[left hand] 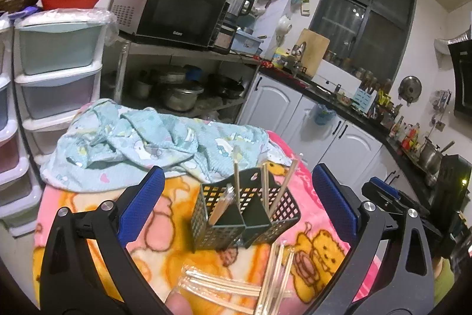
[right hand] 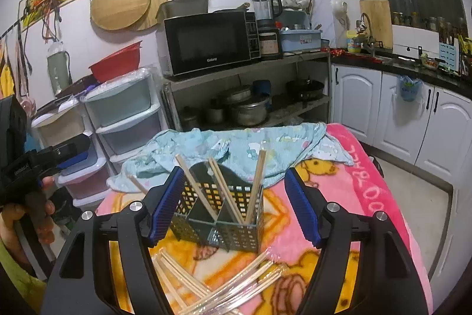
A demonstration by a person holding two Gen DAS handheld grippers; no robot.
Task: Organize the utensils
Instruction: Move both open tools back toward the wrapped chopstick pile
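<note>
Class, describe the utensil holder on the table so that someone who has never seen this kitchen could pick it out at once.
Start at the table covered by the pink and orange cartoon blanket, in front of the microwave shelf. Near its middle, just in front of the crumpled light-blue cloth, stands the black holder. It is the only perforated, partitioned box there, with chopsticks standing upright in it, unlike the wrapped pairs lying flat on the blanket.

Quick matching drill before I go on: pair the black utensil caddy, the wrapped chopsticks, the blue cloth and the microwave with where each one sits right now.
Things:
1. black utensil caddy
2. wrapped chopsticks
3. blue cloth
4. microwave

Places:
A. on the metal shelf
B. loose on the pink blanket, in front of the caddy
C. bunched at the blanket's far end
D. mid-blanket, chopsticks standing in it

Pairs: 1-D, 2-B, 3-C, 4-A
</note>
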